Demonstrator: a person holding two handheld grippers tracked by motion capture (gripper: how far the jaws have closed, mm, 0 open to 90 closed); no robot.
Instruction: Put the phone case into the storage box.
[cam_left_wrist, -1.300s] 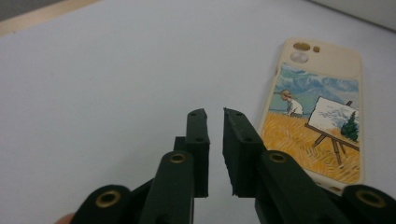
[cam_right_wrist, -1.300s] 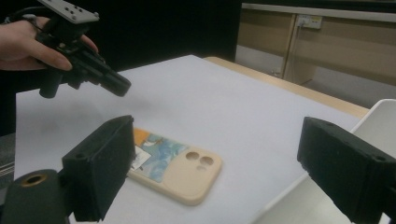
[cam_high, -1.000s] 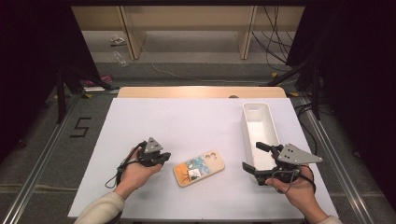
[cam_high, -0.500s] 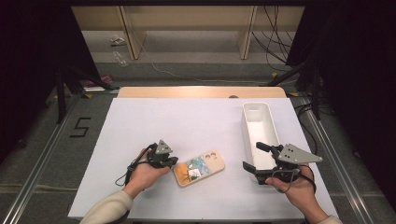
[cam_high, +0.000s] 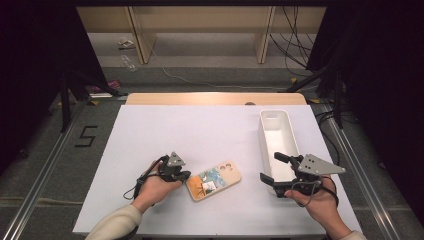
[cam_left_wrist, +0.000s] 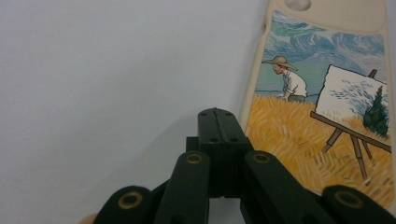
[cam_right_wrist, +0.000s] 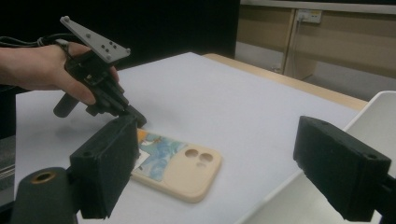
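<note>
A beige phone case (cam_high: 214, 180) printed with a painter in a wheat field lies flat on the white table top (cam_high: 200, 130). My left gripper (cam_high: 187, 176) is shut with nothing in it, and its tip rests at the case's left end. In the left gripper view the closed jaws (cam_left_wrist: 219, 115) sit just beside the case's (cam_left_wrist: 322, 102) beige edge. My right gripper (cam_high: 270, 167) stands open and empty over the near end of a white bin (cam_high: 278, 119). From the right gripper view the case (cam_right_wrist: 180, 163) lies ahead between the wide jaws (cam_right_wrist: 219, 154), and the left gripper (cam_right_wrist: 134, 119) touches its far end.
The long white bin (cam_right_wrist: 373, 109) runs along the table's right side and looks empty. A wooden strip (cam_high: 215, 98) edges the far side of the table. Cables and shelf legs stand on the floor beyond.
My left gripper has shifted a little to the right, up to the end of the phone case. The right gripper and the case have stayed put.
</note>
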